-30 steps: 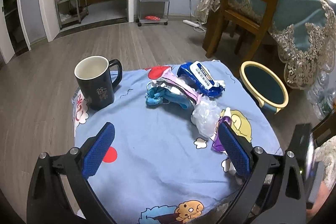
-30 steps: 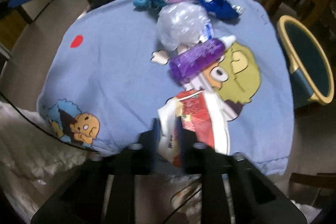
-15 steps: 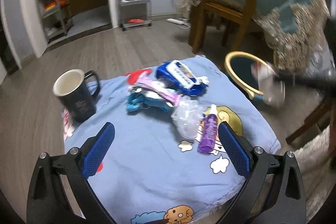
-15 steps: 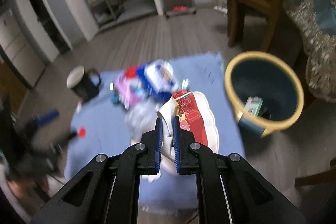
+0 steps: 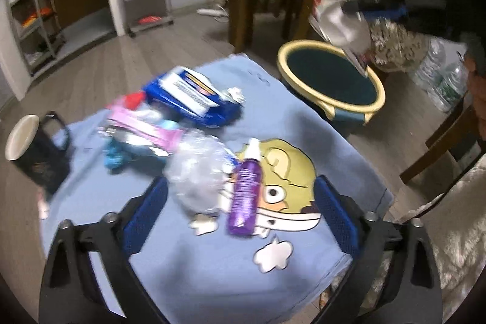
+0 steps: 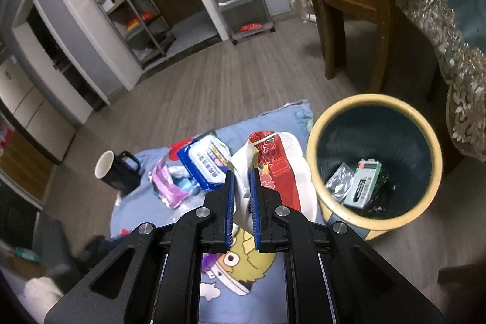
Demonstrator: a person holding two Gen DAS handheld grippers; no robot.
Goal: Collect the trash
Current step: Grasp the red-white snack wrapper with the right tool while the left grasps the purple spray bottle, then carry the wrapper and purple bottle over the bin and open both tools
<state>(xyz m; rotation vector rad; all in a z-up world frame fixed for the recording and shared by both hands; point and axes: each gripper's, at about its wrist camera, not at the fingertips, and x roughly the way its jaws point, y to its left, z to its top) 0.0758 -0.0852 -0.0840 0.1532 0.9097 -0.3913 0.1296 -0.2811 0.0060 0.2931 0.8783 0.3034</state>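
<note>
Right gripper (image 6: 242, 193): fingers clamped on a red-and-white bag (image 6: 273, 169), held in the air beside the bin (image 6: 375, 222), which holds a green box (image 6: 363, 184) and foil packet (image 6: 338, 181). Left gripper (image 5: 240, 211): fingers spread wide, empty, above the cloth (image 5: 188, 269); between them lie a purple bottle (image 5: 244, 199) and clear wrap (image 5: 197, 175). Blue pack (image 5: 191, 99), pink wrapper (image 5: 142, 131) and mug (image 5: 33, 154) lie farther back.

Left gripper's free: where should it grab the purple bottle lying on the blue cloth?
Take the purple bottle across its mid-body, coming straight down. It lies flat, white cap pointing away, clear crumpled plastic against its left side; the open left gripper already straddles it.
</note>
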